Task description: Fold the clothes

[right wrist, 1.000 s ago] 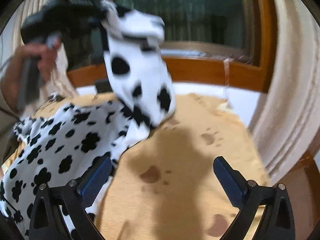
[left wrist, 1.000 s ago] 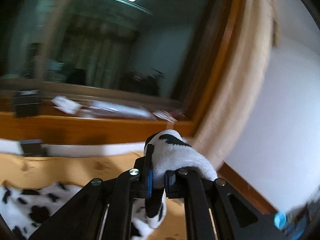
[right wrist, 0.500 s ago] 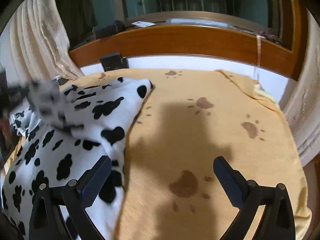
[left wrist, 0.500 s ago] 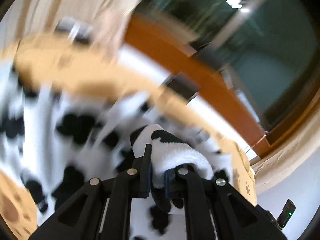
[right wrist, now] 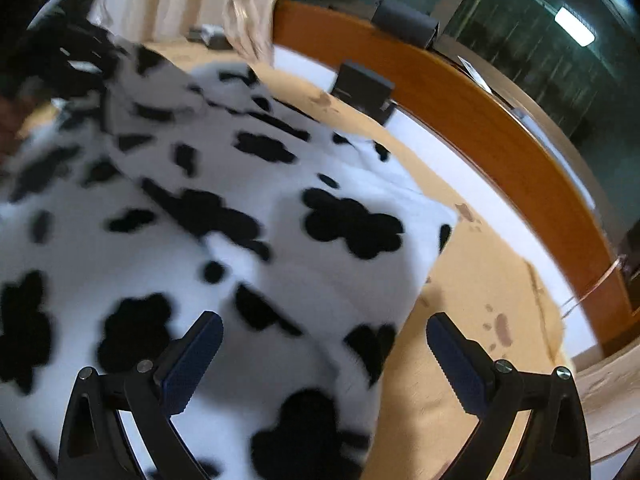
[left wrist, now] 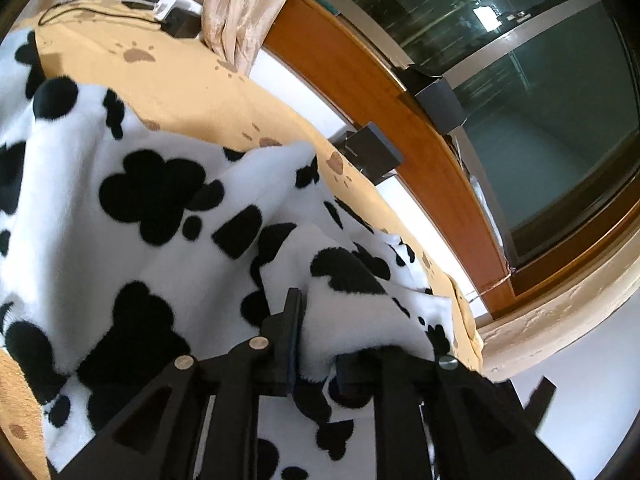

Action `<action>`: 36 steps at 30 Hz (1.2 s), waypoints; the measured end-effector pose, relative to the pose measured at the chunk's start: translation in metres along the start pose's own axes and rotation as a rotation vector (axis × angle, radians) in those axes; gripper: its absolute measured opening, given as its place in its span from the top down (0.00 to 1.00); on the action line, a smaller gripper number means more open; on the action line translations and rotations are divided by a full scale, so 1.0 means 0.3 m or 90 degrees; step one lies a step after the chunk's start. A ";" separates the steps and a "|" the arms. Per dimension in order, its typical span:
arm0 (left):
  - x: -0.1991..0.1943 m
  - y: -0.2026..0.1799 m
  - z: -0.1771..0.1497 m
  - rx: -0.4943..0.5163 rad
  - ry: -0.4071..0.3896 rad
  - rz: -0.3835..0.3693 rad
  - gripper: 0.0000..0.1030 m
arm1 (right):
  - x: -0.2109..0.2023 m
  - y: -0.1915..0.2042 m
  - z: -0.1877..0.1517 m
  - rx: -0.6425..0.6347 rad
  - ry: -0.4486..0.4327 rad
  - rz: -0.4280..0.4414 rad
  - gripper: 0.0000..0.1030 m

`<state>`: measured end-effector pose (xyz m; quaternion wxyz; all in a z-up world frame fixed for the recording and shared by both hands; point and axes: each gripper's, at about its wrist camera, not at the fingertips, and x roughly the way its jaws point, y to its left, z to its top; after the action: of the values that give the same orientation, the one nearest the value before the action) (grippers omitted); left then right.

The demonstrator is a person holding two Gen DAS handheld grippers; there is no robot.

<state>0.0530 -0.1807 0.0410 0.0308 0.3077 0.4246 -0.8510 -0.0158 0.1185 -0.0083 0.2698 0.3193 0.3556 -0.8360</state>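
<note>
A white fleece garment with black cow spots (left wrist: 132,216) lies spread on a tan sheet with paw prints (left wrist: 188,92). My left gripper (left wrist: 320,344) is shut on a bunched fold of the garment and holds it just above the rest of the cloth. In the right wrist view the same garment (right wrist: 248,216) covers the left and middle, blurred by motion. My right gripper (right wrist: 320,356) is open and empty, its blue pads (right wrist: 192,360) low over the garment's right edge.
A wooden window sill (right wrist: 500,136) and dark glass run behind the bed. A small black box (right wrist: 362,88) stands by the sill. A beige curtain (left wrist: 244,4) hangs at the far left, with a charger and cable (left wrist: 160,4) beside it.
My left gripper has carried its fold down and across onto the spread garment. My right gripper has swung left, from over bare sheet to over the garment, still open.
</note>
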 end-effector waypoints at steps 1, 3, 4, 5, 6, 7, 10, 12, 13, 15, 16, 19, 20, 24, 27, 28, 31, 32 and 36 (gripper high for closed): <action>-0.001 0.008 -0.001 -0.003 0.003 -0.004 0.80 | 0.021 -0.008 0.004 0.002 0.006 -0.025 0.00; 0.001 0.020 0.000 -0.012 0.006 -0.010 0.71 | 0.047 -0.041 0.007 0.024 0.010 -0.071 0.00; 0.001 0.023 0.003 -0.016 0.004 -0.015 0.69 | 0.055 -0.062 0.004 0.040 0.014 -0.096 0.00; -0.004 0.025 0.005 -0.018 0.002 -0.021 0.68 | 0.061 -0.082 0.000 0.054 0.018 -0.121 0.00; -0.009 0.027 0.007 -0.021 0.000 -0.028 0.67 | 0.060 -0.097 -0.008 0.063 0.019 -0.146 0.00; -0.016 0.025 0.008 -0.019 -0.002 -0.029 0.66 | 0.058 -0.114 -0.017 0.074 0.020 -0.169 0.00; -0.037 0.024 0.003 -0.009 -0.002 -0.013 0.63 | 0.031 -0.176 -0.068 0.127 0.021 -0.189 0.00; -0.050 0.025 -0.003 -0.001 0.000 0.003 0.56 | 0.018 -0.209 -0.102 0.159 0.026 -0.177 0.00; -0.054 0.039 -0.009 -0.005 0.008 0.009 0.54 | 0.016 -0.222 -0.116 0.172 0.030 -0.170 0.00; -0.073 0.080 -0.025 -0.017 0.022 0.025 0.43 | 0.025 -0.231 -0.136 0.180 0.038 -0.158 0.00; -0.085 0.102 -0.032 -0.020 0.026 0.033 0.40 | 0.031 -0.232 -0.144 0.182 0.042 -0.153 0.00; -0.134 0.165 -0.048 -0.034 0.030 0.050 0.37 | 0.046 -0.220 -0.148 0.178 0.045 -0.152 0.00; -0.159 0.185 -0.051 -0.041 0.026 0.050 0.37 | 0.049 -0.216 -0.147 0.176 0.045 -0.152 0.00; -0.249 0.214 -0.045 -0.042 -0.010 0.079 0.35 | 0.041 -0.210 -0.143 0.166 0.049 -0.144 0.00; -0.309 0.220 -0.021 -0.026 -0.048 0.117 0.27 | 0.035 -0.206 -0.139 0.159 0.052 -0.138 0.00; -0.318 0.224 -0.016 -0.027 -0.054 0.123 0.25 | 0.033 -0.205 -0.138 0.157 0.053 -0.136 0.00; -0.339 0.233 -0.005 -0.025 -0.067 0.136 0.24 | 0.013 -0.195 -0.137 0.138 0.054 -0.123 0.00; -0.343 0.232 -0.002 -0.022 -0.070 0.138 0.24 | -0.001 -0.189 -0.138 0.127 0.054 -0.115 0.00; -0.342 0.194 0.001 0.009 -0.077 0.129 0.24 | -0.086 -0.198 -0.153 0.137 0.036 -0.054 0.00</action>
<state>0.1540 -0.2393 0.0565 0.1401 0.2976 0.3825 -0.8634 -0.0236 0.1951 0.0106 0.1884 0.3549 0.2846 -0.8704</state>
